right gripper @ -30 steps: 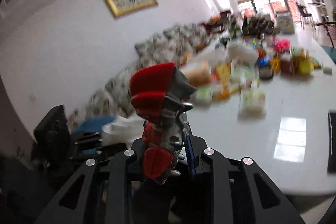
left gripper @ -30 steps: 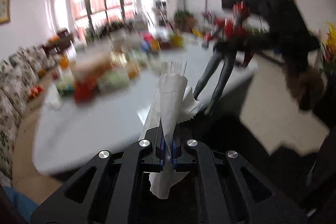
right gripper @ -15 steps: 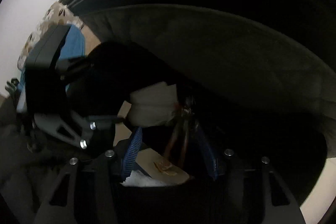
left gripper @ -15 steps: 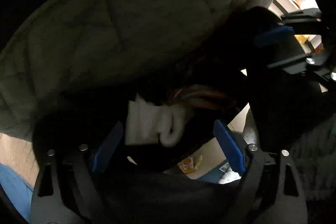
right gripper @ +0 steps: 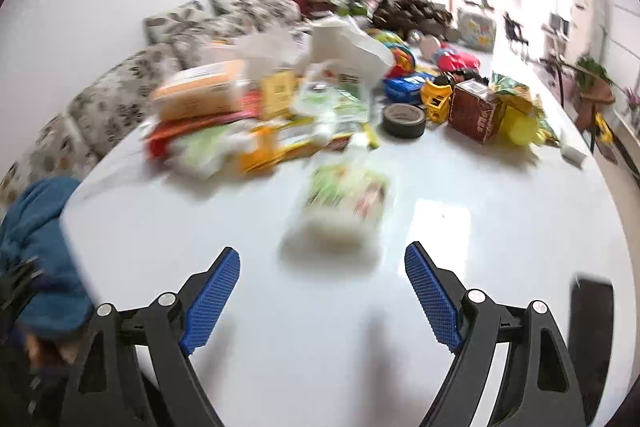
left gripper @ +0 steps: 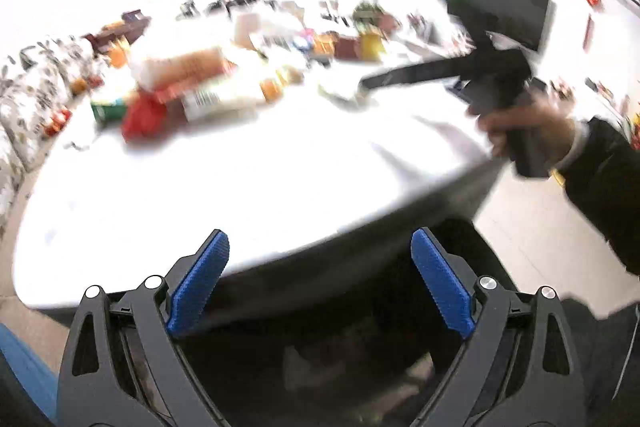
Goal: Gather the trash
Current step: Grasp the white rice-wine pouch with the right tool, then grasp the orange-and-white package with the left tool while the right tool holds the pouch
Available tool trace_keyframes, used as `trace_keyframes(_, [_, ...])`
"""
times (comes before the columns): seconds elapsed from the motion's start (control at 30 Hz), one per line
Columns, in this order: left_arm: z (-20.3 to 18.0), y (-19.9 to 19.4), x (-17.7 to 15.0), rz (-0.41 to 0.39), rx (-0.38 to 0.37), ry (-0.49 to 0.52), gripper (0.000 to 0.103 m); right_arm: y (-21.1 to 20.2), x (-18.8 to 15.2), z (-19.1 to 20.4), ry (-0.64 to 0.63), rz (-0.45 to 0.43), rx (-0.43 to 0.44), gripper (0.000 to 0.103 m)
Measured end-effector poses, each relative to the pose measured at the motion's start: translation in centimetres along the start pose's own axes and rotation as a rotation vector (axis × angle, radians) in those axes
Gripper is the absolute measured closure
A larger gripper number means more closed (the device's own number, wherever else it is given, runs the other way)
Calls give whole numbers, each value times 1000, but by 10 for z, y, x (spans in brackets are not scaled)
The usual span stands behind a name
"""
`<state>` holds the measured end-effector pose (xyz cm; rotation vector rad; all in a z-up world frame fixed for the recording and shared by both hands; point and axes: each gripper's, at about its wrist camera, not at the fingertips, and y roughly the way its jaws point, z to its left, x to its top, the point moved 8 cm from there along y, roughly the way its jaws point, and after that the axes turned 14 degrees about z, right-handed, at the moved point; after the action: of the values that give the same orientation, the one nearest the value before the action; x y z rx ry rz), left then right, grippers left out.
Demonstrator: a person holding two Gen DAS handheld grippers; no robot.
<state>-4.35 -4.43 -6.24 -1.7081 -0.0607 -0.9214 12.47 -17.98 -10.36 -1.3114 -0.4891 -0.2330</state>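
Right wrist view puts a green-and-white packet [right gripper: 344,203] straight ahead of your right gripper [right gripper: 322,297], just beyond the blue pads [right gripper: 210,301] and lying flat on the white table [right gripper: 500,211]. That packet looks like the nearest piece of trash left to collect. Behind it, further from the gripper, sits a heap of wrappers and boxes [right gripper: 240,115], a roll of tape [right gripper: 404,121] and a brown carton [right gripper: 474,115]; blur keeps me from saying which of these count as trash.

Your right gripper's jaws have just been opening and now stand wide apart with nothing between them. Your left gripper [left gripper: 320,283] has also just been opening; its pads are spread and empty, poised over the near table edge with a dark bag [left gripper: 360,359] below them. In the left wrist view your right hand [left gripper: 528,131] reaches out over the table.

Judging by the empty jaws, both hands are free for a fresh pick, and most of the clutter remains on the table.
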Motion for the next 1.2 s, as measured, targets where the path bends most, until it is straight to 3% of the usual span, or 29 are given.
trace_keyframes(0.1, [5, 1, 28, -23, 50, -18, 13, 36, 17, -10, 41, 91, -54, 19])
trace_keyframes(0.13, [3, 7, 29, -25, 59, -17, 13, 40, 21, -9, 23, 85, -88, 18])
trace_keyframes(0.17, [9, 11, 33, -35, 78, -13, 13, 42, 25, -8, 9, 88, -114, 27])
trace_keyframes(0.37, [30, 47, 80, 13, 155, -64, 13, 22, 6, -17, 40, 58, -6, 45])
trace_keyframes(0.53, [57, 89, 111, 96, 89, -284, 13, 0, -19, -34, 104, 38, 77, 45])
trace_keyframes(0.67, [83, 118, 128, 123, 176, -421, 13, -13, -38, -43, 141, 23, 128, 42])
trace_keyframes(0.87, [111, 133, 137, 177, 205, -475, 12, -19, -51, -52, 147, 10, 156, 39])
trace_keyframes(1.03, [125, 148, 150, 209, 204, -454, 10, -19, -54, -51, 143, 11, 176, 39])
trace_keyframes(1.07, [127, 145, 149, 204, 209, -453, 19, -19, -55, -50, 143, 9, 176, 39])
trace_keyframes(1.1, [127, 142, 148, 190, 216, -453, 50, -21, -57, -49, 144, 5, 178, 39])
trace_keyframes(1.17, [117, 141, 149, 189, 136, -412, 103, -23, -60, -48, 144, 4, 176, 39])
trace_keyframes(1.2, [114, 139, 146, 187, 121, -406, 103, -25, -60, -47, 145, 2, 175, 39])
